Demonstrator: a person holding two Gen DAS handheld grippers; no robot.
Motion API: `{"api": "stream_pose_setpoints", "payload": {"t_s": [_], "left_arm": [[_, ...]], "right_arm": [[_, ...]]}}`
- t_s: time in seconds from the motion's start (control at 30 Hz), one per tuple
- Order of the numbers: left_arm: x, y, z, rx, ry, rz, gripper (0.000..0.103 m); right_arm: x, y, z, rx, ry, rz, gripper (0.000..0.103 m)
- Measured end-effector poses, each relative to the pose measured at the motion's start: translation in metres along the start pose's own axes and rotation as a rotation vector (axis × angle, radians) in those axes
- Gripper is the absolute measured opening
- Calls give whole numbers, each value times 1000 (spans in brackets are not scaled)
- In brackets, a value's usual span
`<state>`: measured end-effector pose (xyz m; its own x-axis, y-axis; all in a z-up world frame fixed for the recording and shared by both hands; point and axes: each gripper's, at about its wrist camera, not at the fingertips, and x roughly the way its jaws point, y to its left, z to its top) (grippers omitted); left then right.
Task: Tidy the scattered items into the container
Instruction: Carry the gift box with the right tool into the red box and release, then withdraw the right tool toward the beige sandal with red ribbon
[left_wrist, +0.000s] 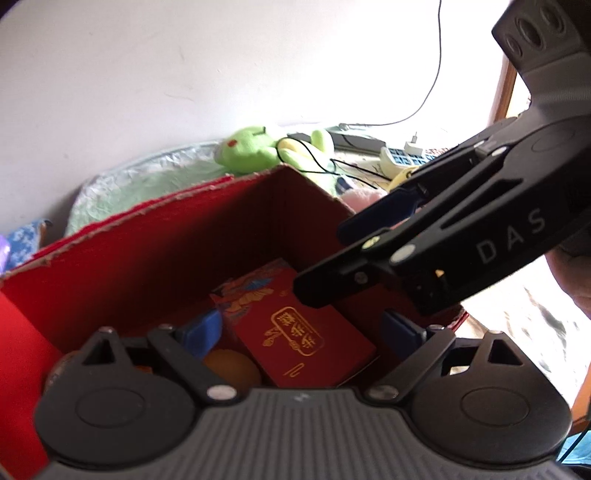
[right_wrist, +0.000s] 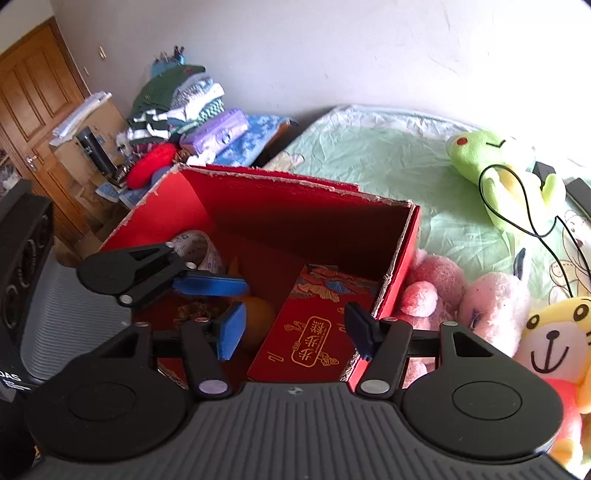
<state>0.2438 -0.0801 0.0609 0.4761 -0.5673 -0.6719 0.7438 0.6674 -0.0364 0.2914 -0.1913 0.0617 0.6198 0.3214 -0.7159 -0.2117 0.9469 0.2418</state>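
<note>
The bed (right_wrist: 373, 162), largest thing in sight, wore one pale green crinkled sheet. On it stood a single red cardboard box (right_wrist: 295, 210), open-topped, square-cornered, its cut edges ragged and showing pale corrugated board.

Both tools hung over that box. The left gripper (left_wrist: 301, 328) had its two blue-padded fingers spread wide with nothing between them, poised above the box's inside. The right gripper (right_wrist: 297, 330) was just as wide apart and just as empty, its right finger out over the box's right wall.

Outside, four plush toys were counted: one lime green frog-like toy (right_wrist: 491, 166) lying well apart on the sheet with a thin black cable (right_wrist: 517, 206) looped over it, two fuzzy pink ones (right_wrist: 436, 291) pressed against the box's right wall, and one yellow smiling toy (right_wrist: 557, 339) just beside them.

Inside lay one flat rectangular red packet (right_wrist: 314, 332), glossy, stamped with a gold emblem and a patterned band at its far end. Beside it sat one smooth round orange ball (right_wrist: 258, 317). Behind that, one roll of white printed tape (right_wrist: 201, 251) leaned near the left wall. A dark, mottled item lay near the ball; what it was could not be told.
</note>
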Motion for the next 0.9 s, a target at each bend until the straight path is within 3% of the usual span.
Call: {"api": "stream_pose_setpoints", "payload": {"t_s": [0.17, 0.33, 0.67, 0.9], "left_arm": [[-23, -7, -10, -34, -121, 57, 93], [-37, -19, -20, -52, -218, 167, 98], [-37, -2, -29, -295, -211, 325, 98], [-24, 1, -30, -344, -161, 416, 99]], "right_arm": [[2, -4, -10, 2, -67, 16, 55], [0, -8, -17, 32, -121, 33, 54], [-4, -12, -30, 81, -213, 66, 55], [-4, -8, -35, 67, -246, 48, 57]]}}
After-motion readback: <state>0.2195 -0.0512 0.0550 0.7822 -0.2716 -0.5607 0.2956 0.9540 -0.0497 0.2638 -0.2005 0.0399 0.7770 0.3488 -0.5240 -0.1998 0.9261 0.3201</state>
